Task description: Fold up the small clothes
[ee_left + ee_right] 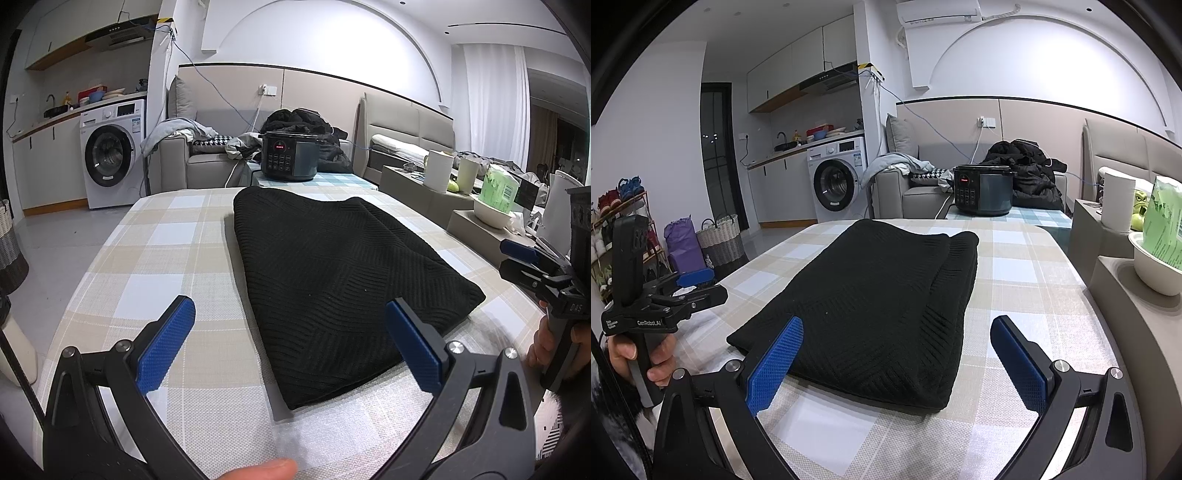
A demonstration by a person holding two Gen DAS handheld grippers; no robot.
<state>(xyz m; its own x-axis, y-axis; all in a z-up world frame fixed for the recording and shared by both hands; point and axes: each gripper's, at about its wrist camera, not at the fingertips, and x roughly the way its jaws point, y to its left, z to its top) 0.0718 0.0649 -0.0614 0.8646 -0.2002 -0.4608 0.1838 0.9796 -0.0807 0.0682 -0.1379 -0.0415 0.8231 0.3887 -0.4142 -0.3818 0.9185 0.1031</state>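
Folded black knit garment (332,280) flat on checked tablecloth (155,240), left gripper (291,332) and right gripper (897,350) both spread, empty, rice cooker (288,155) beyond, bowl (1156,266) at right edge.

A black knit top (332,280) is lying flat on the checked tabletop (147,251). It is folded into a long, thick block with more than one layer. The cloth is showing thin ribbed lines that are running in slanted patches. One short end is sitting near the close edge of the tabletop, and the other end is pointing toward the far side. At the far end, in the right wrist view, a folded layer (956,258) is peeking out along the right side.
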